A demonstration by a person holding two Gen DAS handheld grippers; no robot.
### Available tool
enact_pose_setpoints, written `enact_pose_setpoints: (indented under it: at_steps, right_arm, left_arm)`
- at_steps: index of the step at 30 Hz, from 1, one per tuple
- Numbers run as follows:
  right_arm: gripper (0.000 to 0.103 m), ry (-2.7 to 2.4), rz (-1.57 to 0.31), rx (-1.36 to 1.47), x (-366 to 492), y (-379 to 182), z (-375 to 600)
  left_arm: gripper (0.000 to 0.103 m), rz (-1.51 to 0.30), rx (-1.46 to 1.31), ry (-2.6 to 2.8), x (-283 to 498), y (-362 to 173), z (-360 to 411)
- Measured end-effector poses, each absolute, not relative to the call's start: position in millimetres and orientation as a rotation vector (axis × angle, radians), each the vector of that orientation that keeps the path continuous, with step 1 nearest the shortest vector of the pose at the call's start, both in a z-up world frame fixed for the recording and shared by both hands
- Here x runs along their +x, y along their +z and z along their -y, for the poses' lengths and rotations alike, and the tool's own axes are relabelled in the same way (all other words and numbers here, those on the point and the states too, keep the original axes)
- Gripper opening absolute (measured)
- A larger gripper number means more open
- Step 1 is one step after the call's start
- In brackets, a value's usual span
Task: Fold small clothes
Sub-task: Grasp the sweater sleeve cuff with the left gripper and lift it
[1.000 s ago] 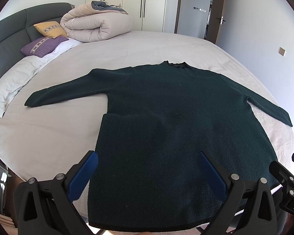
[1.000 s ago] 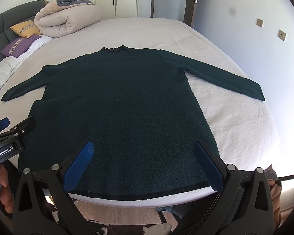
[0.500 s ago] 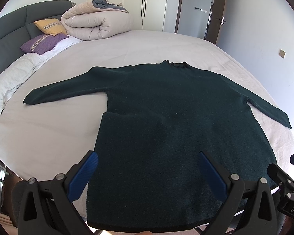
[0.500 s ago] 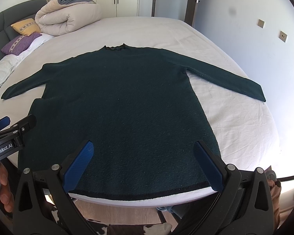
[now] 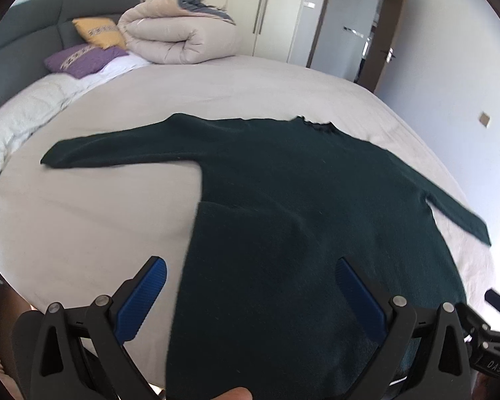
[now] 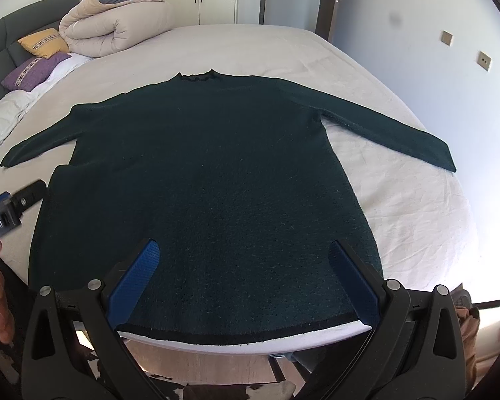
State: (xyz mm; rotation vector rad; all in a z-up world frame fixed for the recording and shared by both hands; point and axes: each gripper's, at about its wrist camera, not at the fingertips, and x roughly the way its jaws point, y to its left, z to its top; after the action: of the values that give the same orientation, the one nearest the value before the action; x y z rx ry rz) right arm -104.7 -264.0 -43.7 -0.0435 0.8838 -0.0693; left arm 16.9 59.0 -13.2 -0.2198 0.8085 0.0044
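A dark green long-sleeved sweater (image 6: 210, 180) lies flat on the white bed (image 6: 416, 220), collar away from me, both sleeves spread out, hem at the near edge. My right gripper (image 6: 245, 256) hovers open over the hem's middle, with nothing between its blue pads. My left gripper (image 5: 250, 275) is open above the sweater (image 5: 300, 220) near its left side edge, holding nothing. The left sleeve (image 5: 116, 150) stretches toward the pillows. In the right wrist view the left gripper's body (image 6: 6, 213) shows at the left edge with a hand below it.
A rolled beige duvet (image 5: 180, 36), a yellow cushion (image 5: 100, 31) and a purple cushion (image 5: 83, 58) sit by the dark headboard (image 5: 23, 40). A wall with sockets runs along the right. Wooden floor and a cowhide rug (image 6: 216, 390) lie below the bed's near edge.
The left gripper has swung and tilted leftward, so the sweater now sits further right and slanted in its view. The right gripper has barely moved.
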Motion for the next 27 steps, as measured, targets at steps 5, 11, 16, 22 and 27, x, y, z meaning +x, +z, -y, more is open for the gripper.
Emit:
enact_pose_setpoints:
  at_steps: [5,11,16,22,27]
  right_arm:
    - [0.103,-0.041,-0.891,-0.046,-93.7,-42.1,256.6]
    - [0.103,0.099,-0.896,0.044,-77.1,-34.6,240.5]
    - [0.103,0.151,-0.895,0.066,-60.6,-29.4,222.4]
    - [0.103,0.143,-0.898,0.054,-34.6,-27.8,208.5]
    - [0.103,0.162,-0.893,0.061,-10.1,-27.9,200.3]
  left_arm:
    - [0.103,-0.806,-0.396,0.025,34.9,-16.1,-126.2]
    - [0.103,-0.725,-0.627,0.02,53.2,-24.0,-211.9]
    - [0.103,-0.807,-0.799,0.049,73.3,-43.0,-275.8]
    - [0.103,-0.721,-0.928,0.155,89.4,-51.1,-351.2]
    - [0.097,-0.638,-1.053,0.234,110.3,-74.2,-404.6]
